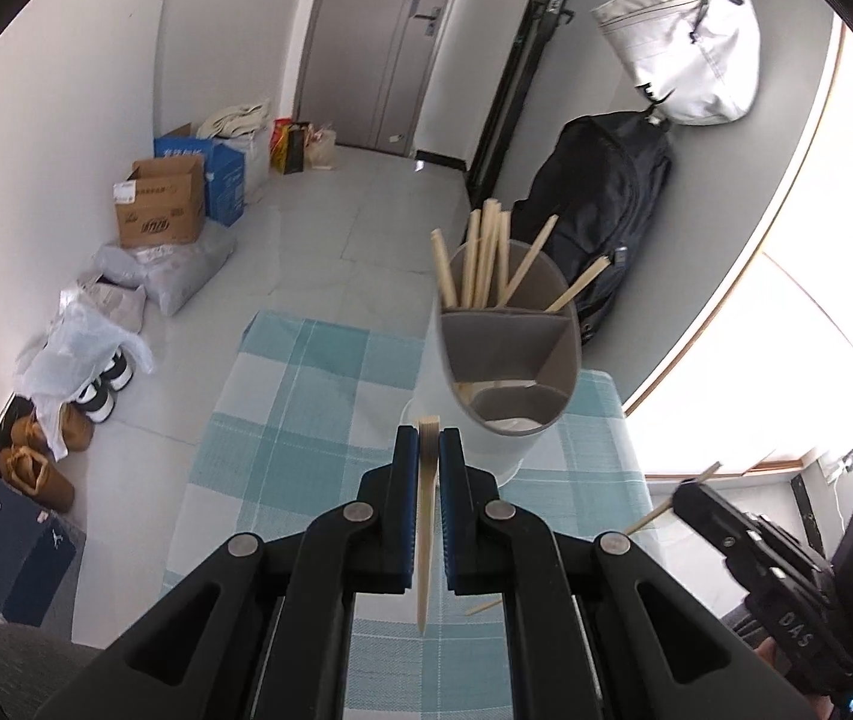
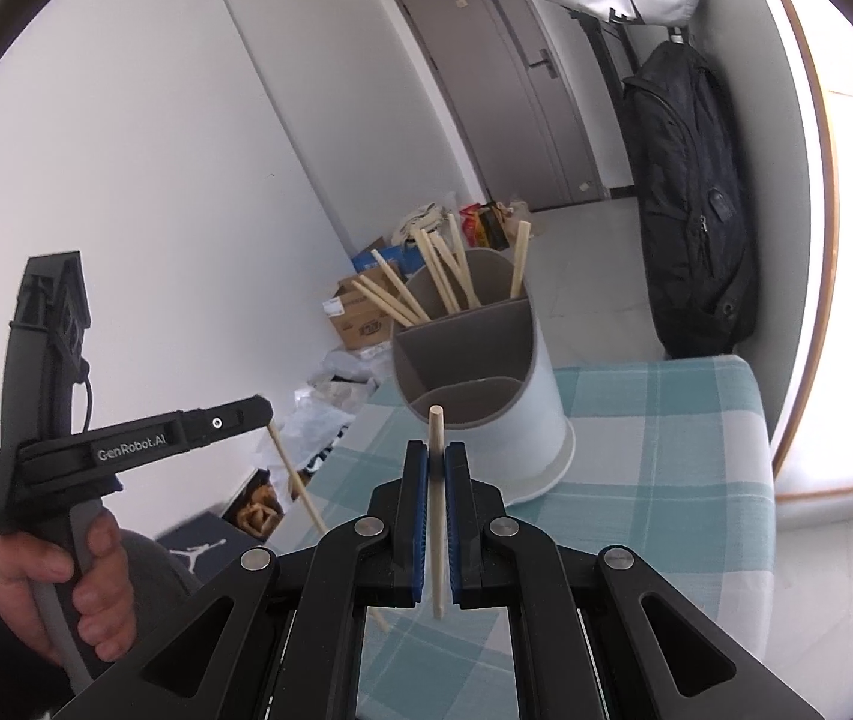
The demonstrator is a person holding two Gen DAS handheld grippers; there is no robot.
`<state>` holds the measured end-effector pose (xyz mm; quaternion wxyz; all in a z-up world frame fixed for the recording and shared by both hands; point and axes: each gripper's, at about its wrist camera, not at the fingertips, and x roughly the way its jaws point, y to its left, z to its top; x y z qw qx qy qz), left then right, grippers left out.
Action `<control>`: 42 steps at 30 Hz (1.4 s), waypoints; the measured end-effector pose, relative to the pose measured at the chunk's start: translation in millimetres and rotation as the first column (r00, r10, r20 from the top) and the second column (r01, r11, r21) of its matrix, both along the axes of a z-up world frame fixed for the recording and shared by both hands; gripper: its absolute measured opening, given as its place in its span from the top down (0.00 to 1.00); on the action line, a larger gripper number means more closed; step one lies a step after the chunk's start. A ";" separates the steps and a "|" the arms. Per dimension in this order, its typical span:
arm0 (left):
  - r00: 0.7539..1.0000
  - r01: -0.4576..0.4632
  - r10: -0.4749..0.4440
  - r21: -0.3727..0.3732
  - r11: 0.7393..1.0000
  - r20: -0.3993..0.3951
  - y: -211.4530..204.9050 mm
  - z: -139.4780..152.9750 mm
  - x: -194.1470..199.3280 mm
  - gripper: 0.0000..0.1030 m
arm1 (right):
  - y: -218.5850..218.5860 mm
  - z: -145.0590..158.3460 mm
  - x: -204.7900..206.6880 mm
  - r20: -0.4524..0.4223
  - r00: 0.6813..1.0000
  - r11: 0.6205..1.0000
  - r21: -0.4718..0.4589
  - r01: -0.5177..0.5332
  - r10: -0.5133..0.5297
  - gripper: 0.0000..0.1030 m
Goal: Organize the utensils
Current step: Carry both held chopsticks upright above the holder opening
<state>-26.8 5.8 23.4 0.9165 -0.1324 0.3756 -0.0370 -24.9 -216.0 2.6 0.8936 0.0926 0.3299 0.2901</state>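
Both grippers loaded, one chopstick each. Left gripper (image 1: 426, 450) is clamped on a square-ended chopstick (image 1: 425, 540), which runs back between the pads with its thin tip pointing toward the camera. Right gripper (image 2: 437, 465) is clamped on a round-ended chopstick (image 2: 438, 516), standing near upright in the jaws.

Holder (image 1: 510, 372) sits just ahead of the left tips and slightly to their right, on the checked cloth (image 1: 282, 420). From the right gripper it is dead ahead, close. Its far compartment holds the bundle of chopsticks (image 1: 486, 258); the two near compartments look mostly empty, though something pale lies low in one and I can't identify it.

Step in hand, as I read it: carry phase, both sticks lifted and heading for the holder.

Next move needs:
- bring each tip above the rim, over the far compartment
- tilt so the stick drops end-first
- stagger the two hands; they'd crowd at the rim
- release only once the lower end is inside the divider

One loose chopstick (image 1: 483, 607) lies on the cloth under the left gripper's right side.
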 end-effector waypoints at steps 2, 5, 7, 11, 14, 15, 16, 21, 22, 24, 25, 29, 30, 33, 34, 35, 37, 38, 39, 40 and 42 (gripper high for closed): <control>1.000 0.021 -0.021 0.006 1.000 0.013 -3.0 3.7 -1.6 0.98 | 3.1 0.9 0.1 0.001 1.000 1.000 -0.004 -0.001 0.001 0.95; 0.999 0.038 -0.039 0.010 0.999 0.017 -4.8 5.2 -2.1 0.98 | 7.5 2.1 -0.9 0.007 1.000 1.000 -0.019 0.000 0.000 0.95; 0.999 0.044 -0.044 0.012 0.999 0.020 -5.0 6.9 -2.0 0.98 | 9.2 3.0 -0.6 0.008 1.000 1.000 -0.021 0.000 0.000 0.95; 0.998 0.057 -0.057 0.014 0.998 0.024 -7.1 10.2 -0.5 0.98 | 10.8 10.5 1.0 0.025 1.000 1.000 -0.026 0.001 0.000 0.95; 0.997 0.073 -0.073 0.017 0.997 0.028 -9.0 14.6 1.0 0.98 | 12.6 19.8 3.6 0.045 0.999 0.999 -0.033 -0.002 0.003 0.95; 0.996 0.079 -0.080 0.017 0.997 0.030 -9.3 16.4 1.4 0.98 | 12.7 23.4 4.9 0.051 0.999 0.999 -0.033 -0.002 0.004 0.95; 0.996 0.081 -0.082 0.017 0.997 0.033 -10.0 17.9 2.2 0.98 | 12.5 26.9 5.8 0.056 0.998 1.000 -0.031 -0.004 0.005 0.95; 0.995 0.087 -0.087 0.002 0.996 0.045 -9.0 30.4 10.3 0.98 | 7.8 45.9 15.7 0.073 0.997 1.000 -0.022 -0.001 0.002 0.95; 0.995 0.086 -0.086 -0.005 0.996 0.046 -8.1 34.3 13.0 0.98 | 6.3 50.5 19.1 0.074 0.997 1.000 -0.019 0.000 0.001 0.95; 0.995 0.085 -0.084 -0.012 0.996 0.053 -7.4 41.0 18.0 0.98 | 2.9 59.9 25.2 0.081 0.997 1.000 -0.011 0.007 -0.006 0.95; 0.995 0.086 -0.085 -0.013 0.996 0.059 -7.3 45.7 20.7 0.98 | 1.7 64.3 29.4 0.082 0.997 1.000 -0.007 0.010 -0.009 0.95; 0.993 0.088 -0.086 -0.019 0.996 0.080 -7.0 62.1 31.6 0.98 | -2.6 81.9 47.0 0.090 0.996 1.000 0.005 0.022 -0.022 0.95; 0.992 0.090 -0.088 -0.024 0.996 0.087 -6.6 68.9 35.6 0.98 | -2.8 85.4 50.2 0.092 0.995 1.000 0.006 0.024 -0.025 0.95; 0.990 0.086 -0.084 -0.019 0.996 0.110 -6.4 83.6 45.8 0.98 | -3.7 99.0 64.0 0.104 0.994 0.999 0.012 0.029 -0.030 0.95; 0.990 0.085 -0.083 -0.017 0.996 0.117 -6.5 87.5 48.7 0.98 | -3.5 104.7 69.1 0.110 0.993 0.999 0.012 0.031 -0.032 0.95; 0.989 0.085 -0.082 -0.019 0.996 0.122 -6.3 92.1 51.7 0.98 | -3.3 109.7 73.8 0.116 0.993 0.999 0.012 0.032 -0.034 0.95; 0.987 0.084 -0.080 -0.021 0.996 0.139 -5.5 104.2 60.2 0.98 | -3.2 118.5 82.4 0.125 0.992 0.999 0.013 0.031 -0.033 0.95; 0.986 0.082 -0.078 -0.021 0.996 0.145 -5.4 108.4 63.6 0.98 | -2.4 123.3 87.1 0.132 0.991 0.999 0.011 0.031 -0.032 0.95; 0.985 0.080 -0.076 -0.023 0.997 0.155 -4.9 114.2 67.4 0.98 | -1.6 127.7 91.6 0.139 0.990 0.999 0.008 0.031 -0.032 0.95; 0.983 0.079 -0.073 -0.027 0.997 0.166 -4.3 120.1 71.5 0.98 | -0.7 131.5 95.2 0.146 0.989 1.000 0.006 0.030 -0.031 0.95; 0.981 0.076 -0.070 -0.029 0.997 0.180 -4.4 128.3 78.7 0.98 | 2.0 140.0 104.6 0.161 0.987 1.000 -0.001 0.028 -0.027 0.95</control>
